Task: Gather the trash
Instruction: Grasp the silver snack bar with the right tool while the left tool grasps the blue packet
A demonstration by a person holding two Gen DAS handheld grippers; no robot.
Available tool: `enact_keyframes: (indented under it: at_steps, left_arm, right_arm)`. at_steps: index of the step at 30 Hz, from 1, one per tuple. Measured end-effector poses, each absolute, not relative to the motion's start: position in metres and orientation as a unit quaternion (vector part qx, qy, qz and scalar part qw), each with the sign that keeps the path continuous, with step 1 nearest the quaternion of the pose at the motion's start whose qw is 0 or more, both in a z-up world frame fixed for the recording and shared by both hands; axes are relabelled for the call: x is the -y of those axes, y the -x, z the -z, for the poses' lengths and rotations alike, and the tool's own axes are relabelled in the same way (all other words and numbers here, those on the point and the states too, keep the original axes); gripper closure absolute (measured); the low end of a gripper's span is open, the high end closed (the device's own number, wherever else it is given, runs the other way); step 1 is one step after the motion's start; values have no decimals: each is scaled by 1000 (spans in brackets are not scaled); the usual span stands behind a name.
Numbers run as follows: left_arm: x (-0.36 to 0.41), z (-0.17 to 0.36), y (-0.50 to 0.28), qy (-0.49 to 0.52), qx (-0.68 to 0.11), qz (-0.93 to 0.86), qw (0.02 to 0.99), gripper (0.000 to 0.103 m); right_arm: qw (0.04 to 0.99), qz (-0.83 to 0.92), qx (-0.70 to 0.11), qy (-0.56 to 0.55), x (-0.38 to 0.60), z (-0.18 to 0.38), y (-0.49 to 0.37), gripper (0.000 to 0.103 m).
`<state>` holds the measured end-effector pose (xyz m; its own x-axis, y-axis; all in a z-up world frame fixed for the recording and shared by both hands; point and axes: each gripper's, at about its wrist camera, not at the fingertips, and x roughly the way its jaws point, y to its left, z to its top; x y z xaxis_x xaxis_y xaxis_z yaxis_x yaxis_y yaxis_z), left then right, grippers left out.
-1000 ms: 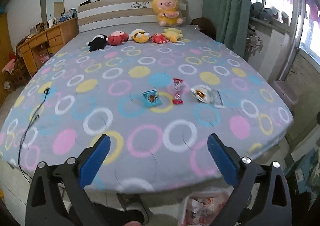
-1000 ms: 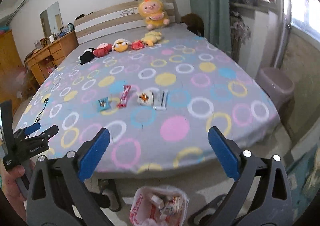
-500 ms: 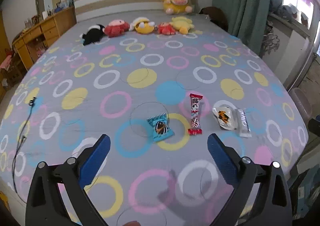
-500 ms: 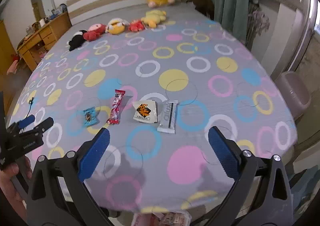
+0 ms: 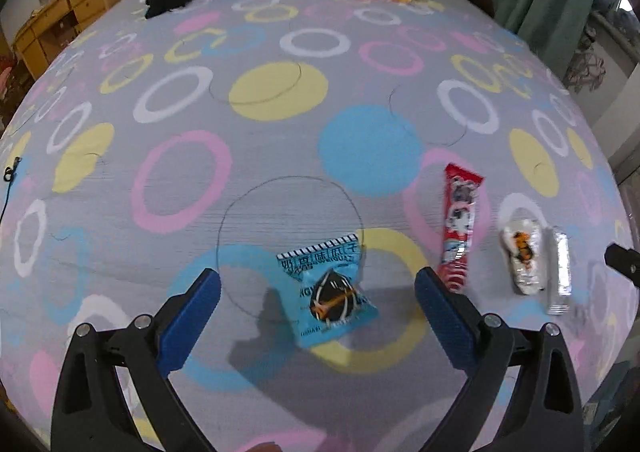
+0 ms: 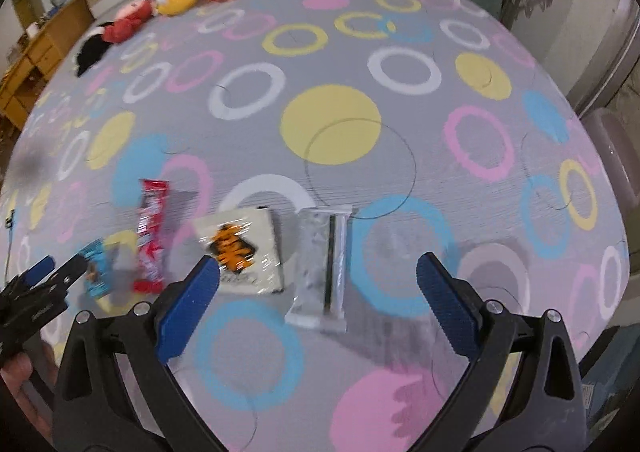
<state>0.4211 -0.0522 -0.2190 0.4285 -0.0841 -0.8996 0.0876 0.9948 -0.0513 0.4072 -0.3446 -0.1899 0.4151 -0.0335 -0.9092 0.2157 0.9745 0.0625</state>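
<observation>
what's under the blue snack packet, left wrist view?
The blue snack packet lies flat on the bedsheet, over a yellow ring and a blue ring of its print. Whatever is directly beneath the packet is covered, so it cannot be seen.

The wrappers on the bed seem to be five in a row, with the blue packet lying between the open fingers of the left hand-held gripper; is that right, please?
Not quite: the left wrist view shows four wrappers, not five: the blue packet, a red stick wrapper, a white wrapper and a silver wrapper. The blue packet does lie between the open fingers of the left hand-held gripper.
</observation>
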Motion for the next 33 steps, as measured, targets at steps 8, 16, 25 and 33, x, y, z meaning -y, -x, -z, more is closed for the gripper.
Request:
enact_keyframes:
  at_steps: [8,16,25,33]
  left_arm:
    - [58,247,-430,-9,-552,52,832,8]
    - [59,264,-438,-5,-560,37,828,8]
    - [68,268,-433,-36,-549,16,835,16]
    - [73,255,-423,-43,-547,38,835,67]
  right_arm:
    - [816,98,-563,-88,356,232,-429,7]
    - [787,108,-604,-69,358,276,-439,7]
    - [790,103,-601,-68,355,273,-439,23]
    - [793,99,-599,-40,336,265,-436,66]
